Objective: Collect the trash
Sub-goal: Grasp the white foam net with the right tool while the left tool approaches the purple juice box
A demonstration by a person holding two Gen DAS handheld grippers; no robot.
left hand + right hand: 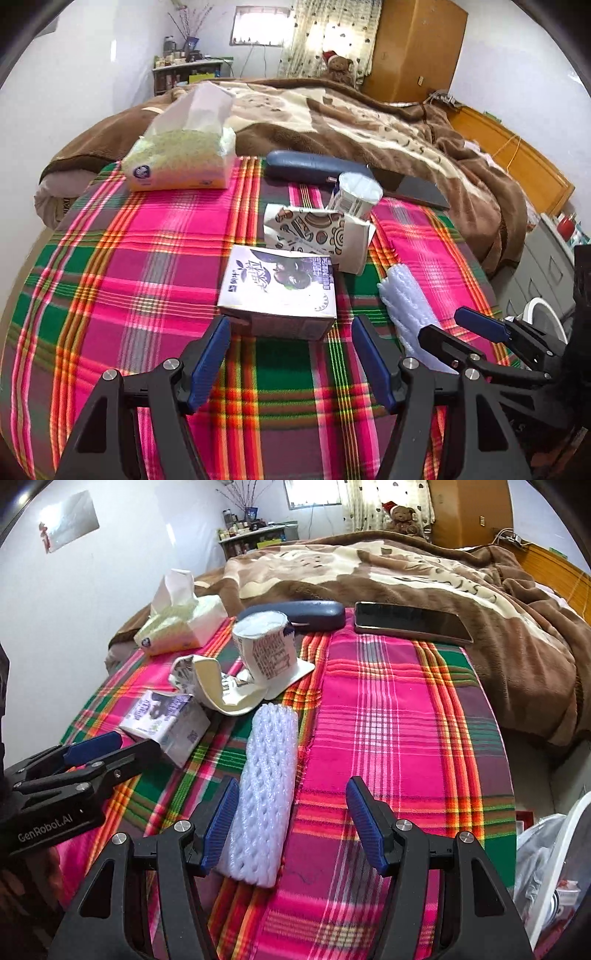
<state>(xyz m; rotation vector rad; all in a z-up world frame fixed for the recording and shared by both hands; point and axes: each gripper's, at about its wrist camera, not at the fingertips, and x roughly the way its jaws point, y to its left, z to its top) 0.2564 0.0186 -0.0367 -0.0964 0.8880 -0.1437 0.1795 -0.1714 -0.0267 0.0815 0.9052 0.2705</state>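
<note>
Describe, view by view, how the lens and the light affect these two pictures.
Left wrist view: fisheye bends the plaid cloth into a dome, corners go black, the window is blown out, the carton is sharp. Right wrist view: same bending and dark corners, glare on the wall poster, the foam net is crisp.

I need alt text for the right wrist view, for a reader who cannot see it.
The open right gripper points at a white foam net sleeve lying on a plaid blanket. Behind it lie a torn paper cup, a yogurt cup, a milk carton and a phone.
</note>
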